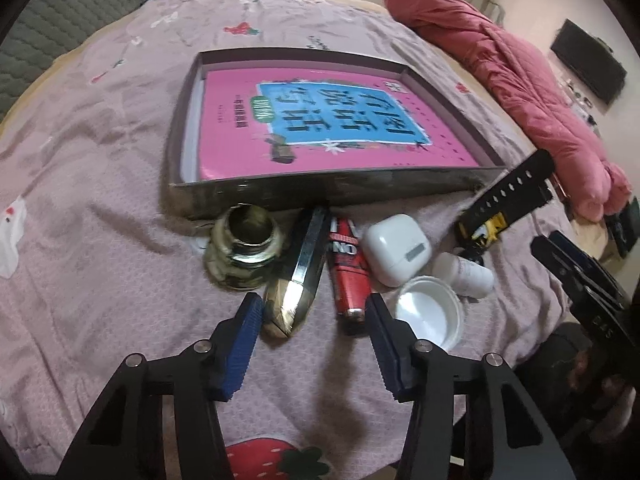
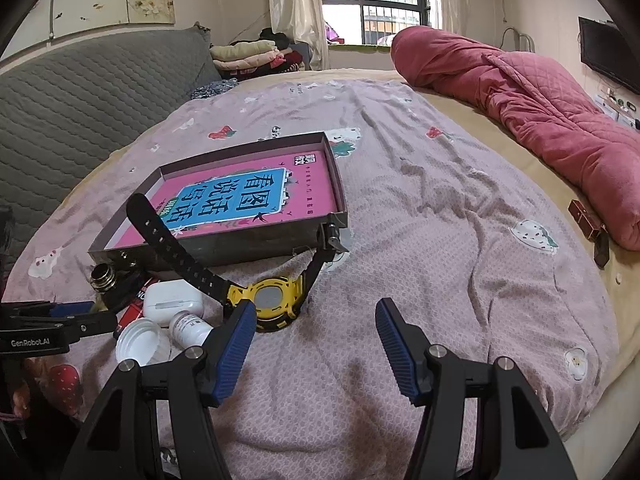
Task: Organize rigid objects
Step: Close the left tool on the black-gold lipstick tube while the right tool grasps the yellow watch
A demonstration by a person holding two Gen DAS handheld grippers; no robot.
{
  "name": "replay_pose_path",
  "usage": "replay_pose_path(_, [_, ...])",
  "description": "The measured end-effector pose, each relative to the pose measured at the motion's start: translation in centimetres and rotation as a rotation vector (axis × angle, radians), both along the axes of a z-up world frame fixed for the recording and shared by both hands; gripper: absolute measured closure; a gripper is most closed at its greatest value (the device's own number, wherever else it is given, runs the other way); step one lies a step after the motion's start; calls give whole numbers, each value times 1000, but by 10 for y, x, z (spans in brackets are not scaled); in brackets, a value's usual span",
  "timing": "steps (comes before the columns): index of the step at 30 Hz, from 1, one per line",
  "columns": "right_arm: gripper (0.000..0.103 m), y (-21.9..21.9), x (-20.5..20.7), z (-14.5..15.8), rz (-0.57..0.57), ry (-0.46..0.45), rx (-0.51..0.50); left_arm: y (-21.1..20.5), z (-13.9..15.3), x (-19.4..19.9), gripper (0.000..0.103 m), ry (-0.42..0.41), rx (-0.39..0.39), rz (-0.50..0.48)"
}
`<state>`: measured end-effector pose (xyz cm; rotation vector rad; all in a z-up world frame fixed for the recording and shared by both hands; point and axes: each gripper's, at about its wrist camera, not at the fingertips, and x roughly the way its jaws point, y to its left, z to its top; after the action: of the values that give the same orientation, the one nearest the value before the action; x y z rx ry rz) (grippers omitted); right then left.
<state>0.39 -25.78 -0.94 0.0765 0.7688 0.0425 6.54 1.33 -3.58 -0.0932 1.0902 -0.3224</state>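
My left gripper (image 1: 314, 312) is open, pointing down at a row of small things on the bed. The near ends of a gold and silver oblong piece (image 1: 294, 292) and a red tube (image 1: 346, 276) lie between its blue pads (image 1: 244, 344); I see no firm squeeze. A brassy jar (image 1: 244, 248) stands to the left. To the right are a white earbud case (image 1: 396, 248), a white cap (image 1: 428, 312) and a small white bottle (image 1: 464, 274). My right gripper (image 2: 316, 312) is open and empty, just short of a yellow watch (image 2: 272, 300) with a black strap.
A shallow dark box (image 1: 320, 196) holding a pink book (image 1: 320, 120) lies just beyond the row. A rolled red quilt (image 2: 520, 92) lines the bed's right side, with a small brown box (image 2: 586, 216) beside it. A grey padded headboard (image 2: 80, 92) is at left.
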Motion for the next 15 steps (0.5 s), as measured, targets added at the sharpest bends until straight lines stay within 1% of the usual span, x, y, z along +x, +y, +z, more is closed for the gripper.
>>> replay_pose_path(3, [42,-2,2,-2,-6,2,6,-3,-2,4,49,3,17,4])
replay_pose_path(8, [42,-6,7,-5,-14,10,12,-7,-2,14,53,-8,26,8])
replay_pose_path(9, [42,-6,8,-5,-14,10,15,-7,-2,16,54,-6,20,6])
replay_pose_path(11, [42,-8,10,-6,-17,9,20,-7,-4,20,60,3,-1,6])
replay_pose_path(15, [42,-10,18,-10,-26,26,35,-7,-8,25,63,12,-15,10])
